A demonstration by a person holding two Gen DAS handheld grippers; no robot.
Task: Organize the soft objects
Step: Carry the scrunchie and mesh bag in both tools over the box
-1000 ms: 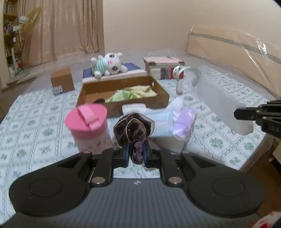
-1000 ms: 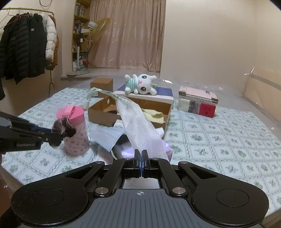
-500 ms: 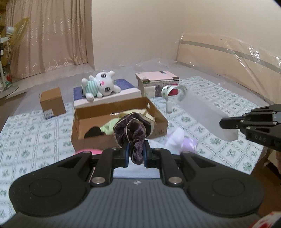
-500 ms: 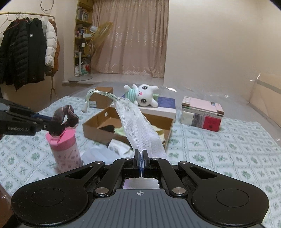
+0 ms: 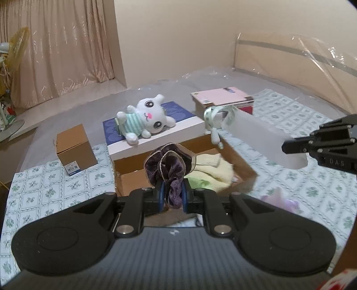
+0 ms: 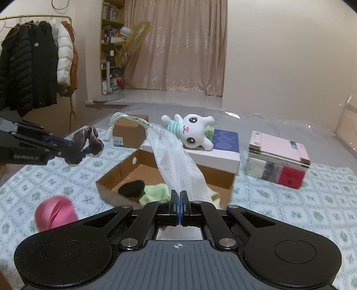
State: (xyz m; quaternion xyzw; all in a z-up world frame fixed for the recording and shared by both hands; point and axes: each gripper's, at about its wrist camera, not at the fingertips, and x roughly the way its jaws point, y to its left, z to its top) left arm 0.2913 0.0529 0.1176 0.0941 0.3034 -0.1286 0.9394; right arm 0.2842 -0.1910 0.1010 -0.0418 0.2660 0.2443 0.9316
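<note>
Left gripper (image 5: pixel 171 196) clamped on purple scrunchie (image 5: pixel 166 165), right gripper (image 6: pixel 179 200) clamped on white mesh bag (image 6: pixel 176 165), both held above open cardboard box (image 6: pixel 116 176) near plush bunny (image 6: pixel 191 131).

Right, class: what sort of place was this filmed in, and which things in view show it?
Most likely a bedroom at home. A clothes rail hung with padded coats stands by the wall, a headboard wrapped in plastic runs along one side, and a plush bunny lies on a box.

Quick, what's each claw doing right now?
Left claw: closed on the purple scrunchie.
Right claw: closed on the white mesh bag.
</note>
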